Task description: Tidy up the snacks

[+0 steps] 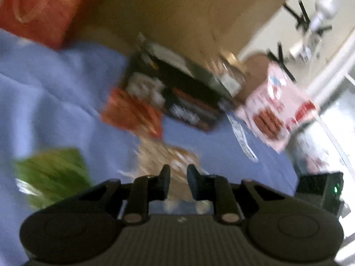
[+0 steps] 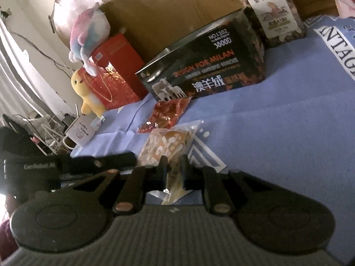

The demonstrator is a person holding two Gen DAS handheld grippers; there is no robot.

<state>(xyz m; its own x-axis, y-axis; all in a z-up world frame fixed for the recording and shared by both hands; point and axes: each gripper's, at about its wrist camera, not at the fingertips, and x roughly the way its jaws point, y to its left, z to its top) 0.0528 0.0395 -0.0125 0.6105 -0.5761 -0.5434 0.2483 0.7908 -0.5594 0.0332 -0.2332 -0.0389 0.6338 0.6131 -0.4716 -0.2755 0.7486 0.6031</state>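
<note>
A tan snack pack (image 2: 170,146) is gripped at its near end by the right gripper (image 2: 173,166) on the blue cloth (image 2: 277,122). A red pack (image 2: 166,113) is seen just beyond it, before a black box (image 2: 206,66). The left gripper (image 1: 178,177) is held nearly closed above the tan pack; whether anything is pinched cannot be told.

**Snack packs on the blue cloth**

Clear plastic pouch of tan snacks (image 2: 170,144) lies flat, near, its near end between the right gripper's (image 2: 172,163) fingers. Crinkly red-orange packet (image 2: 166,115) lies flat just beyond it, edges overlapping. Green packet (image 1: 55,175) sits left, apart.
</note>
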